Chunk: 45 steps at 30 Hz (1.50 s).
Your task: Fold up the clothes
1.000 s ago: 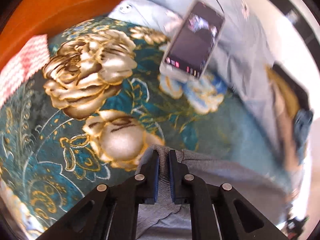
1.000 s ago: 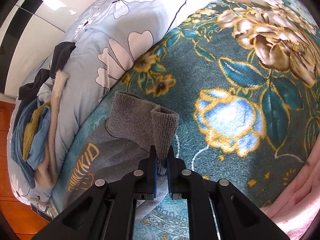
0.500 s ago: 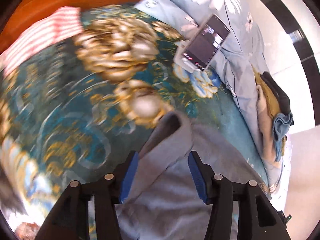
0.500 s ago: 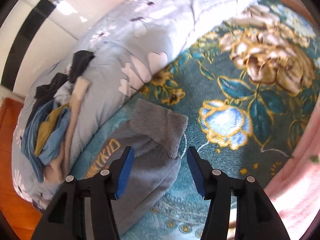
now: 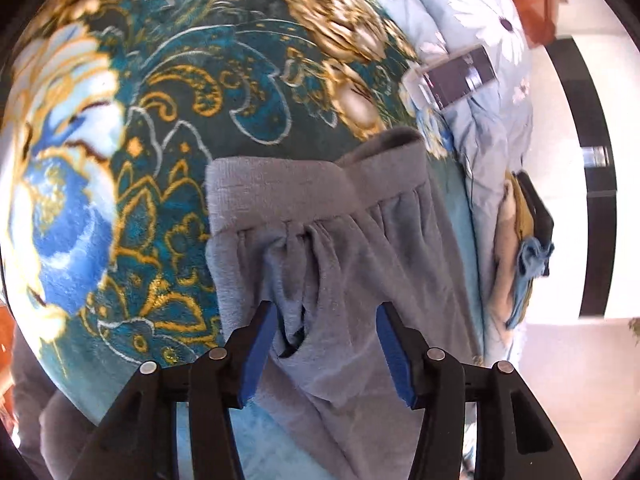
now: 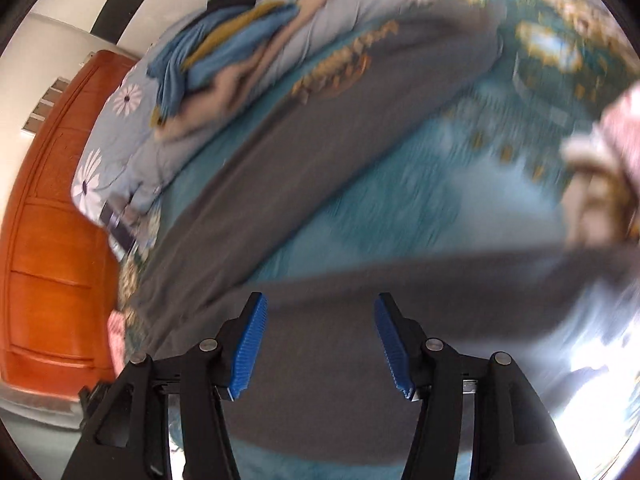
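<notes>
Grey sweatpants (image 5: 340, 240) lie on a teal floral blanket (image 5: 168, 128), ribbed waistband (image 5: 288, 188) toward the far side. My left gripper (image 5: 326, 344) is open and empty, just above the gathered cloth below the waistband. In the blurred right wrist view the grey pants (image 6: 320, 168) stretch across the blanket, with an orange print (image 6: 340, 64) on one leg. My right gripper (image 6: 320, 344) is open and empty above the grey cloth.
A phone (image 5: 456, 76) lies on a light blue floral duvet (image 5: 492, 92) at the right. A pile of clothes (image 5: 524, 240) rests on that duvet; it also shows in the right wrist view (image 6: 240, 36). An orange wooden wardrobe (image 6: 52, 220) stands at the left. Pink cloth (image 6: 624, 128) lies at the right.
Both grippers were shut on the grey cloth a second ago, then opened and let it go. Both have since pulled back and swung; the right view is now blurred.
</notes>
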### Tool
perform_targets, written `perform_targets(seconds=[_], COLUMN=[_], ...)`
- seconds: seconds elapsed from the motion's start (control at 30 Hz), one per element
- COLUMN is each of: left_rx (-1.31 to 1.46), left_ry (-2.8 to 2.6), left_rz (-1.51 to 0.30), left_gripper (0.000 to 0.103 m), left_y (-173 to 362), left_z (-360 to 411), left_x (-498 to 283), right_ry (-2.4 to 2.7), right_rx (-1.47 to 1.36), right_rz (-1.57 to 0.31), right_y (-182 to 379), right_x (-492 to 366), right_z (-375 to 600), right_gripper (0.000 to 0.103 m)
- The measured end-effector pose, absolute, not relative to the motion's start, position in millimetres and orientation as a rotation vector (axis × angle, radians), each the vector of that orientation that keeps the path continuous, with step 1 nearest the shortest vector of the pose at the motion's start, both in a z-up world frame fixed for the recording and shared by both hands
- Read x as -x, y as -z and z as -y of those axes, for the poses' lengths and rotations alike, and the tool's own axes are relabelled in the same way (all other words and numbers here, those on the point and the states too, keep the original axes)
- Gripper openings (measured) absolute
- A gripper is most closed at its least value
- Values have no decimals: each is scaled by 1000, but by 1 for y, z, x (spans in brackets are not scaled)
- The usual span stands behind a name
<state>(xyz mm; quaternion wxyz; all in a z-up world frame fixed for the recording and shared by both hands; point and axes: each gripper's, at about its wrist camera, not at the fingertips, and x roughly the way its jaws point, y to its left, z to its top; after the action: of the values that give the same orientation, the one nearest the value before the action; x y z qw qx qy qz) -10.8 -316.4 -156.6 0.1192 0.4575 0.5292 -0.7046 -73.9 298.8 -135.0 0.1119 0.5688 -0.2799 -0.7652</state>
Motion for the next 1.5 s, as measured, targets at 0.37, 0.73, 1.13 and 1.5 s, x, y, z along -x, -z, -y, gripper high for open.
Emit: perform_targets(seconds=[0.37,0.73,1.13,1.5], left_rx=[-1262,-1321,-1166,-1170], left_ry=[1870,1863,1953,1906], left_rz=[-1674,-1391,-1547,-1604], left_gripper=[54,12,6,6], left_y=[199,190,173,200], left_z=[321,306,318,324], left_x=[-18,-9,-49,-68], right_ry=[2206,2140,2146,2309], right_rx=[-1751,-1812,-1829,-1936], right_rz=[796,888,884,960], right_y=[139,155,147,138], right_x=[36,23,6,-53], right_z=[-303,-303,-323,-410], right_gripper=[57,57,57,57])
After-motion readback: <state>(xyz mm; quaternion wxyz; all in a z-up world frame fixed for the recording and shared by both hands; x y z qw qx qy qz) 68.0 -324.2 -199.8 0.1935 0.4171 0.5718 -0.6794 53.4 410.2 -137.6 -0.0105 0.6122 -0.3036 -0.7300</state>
